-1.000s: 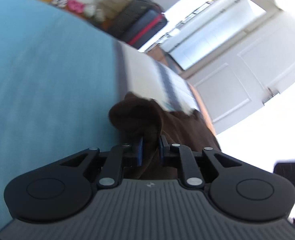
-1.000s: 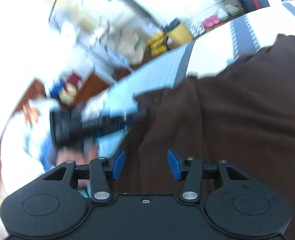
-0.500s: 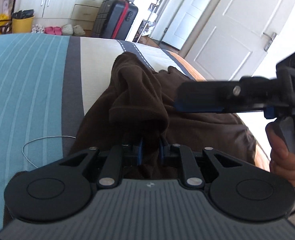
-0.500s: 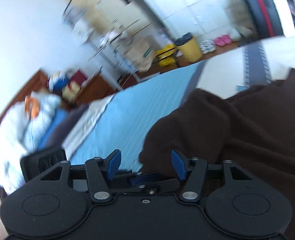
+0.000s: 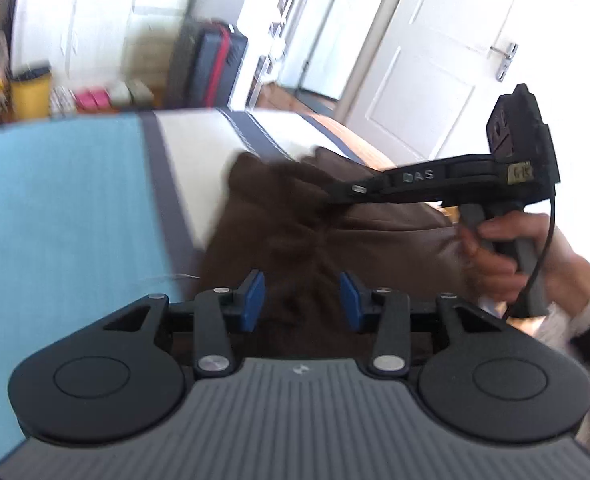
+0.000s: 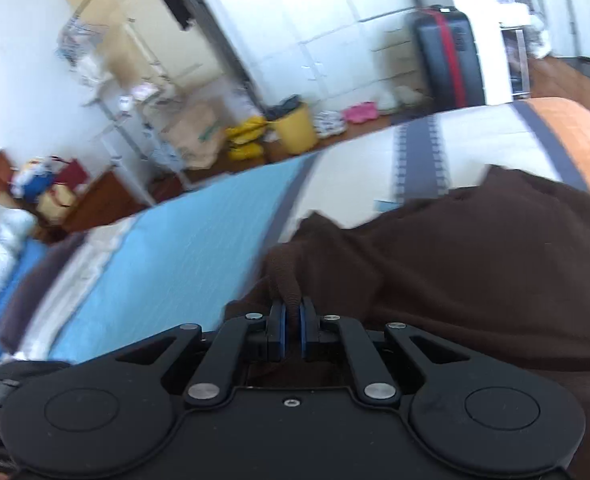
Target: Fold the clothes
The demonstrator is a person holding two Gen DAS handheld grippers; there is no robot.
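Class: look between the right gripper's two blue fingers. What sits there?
A pinched fold of the brown garment fills the gap of the right gripper, seen in the right wrist view.

- The right gripper [image 6: 291, 316] has its blue pads [image 6: 279, 330] pressed together on a raised fold of the brown garment [image 6: 475, 272].
- The pinched fold stands up as a narrow ridge between the fingers; the rest of the garment spreads to the right and lies rumpled on the bed [image 6: 183, 248].
- The bed cover is blue with a grey stripe, then white, with an orange edge at the far right.
- Beyond the bed, on the floor: a yellow bin [image 6: 295, 126], pink slippers [image 6: 360, 112] beside it, and a black suitcase [image 6: 449, 56] with a red stripe, upright against the white wall.
- At left, a metal rack [image 6: 135, 92] with bags and clutter; the picture is blurred there.
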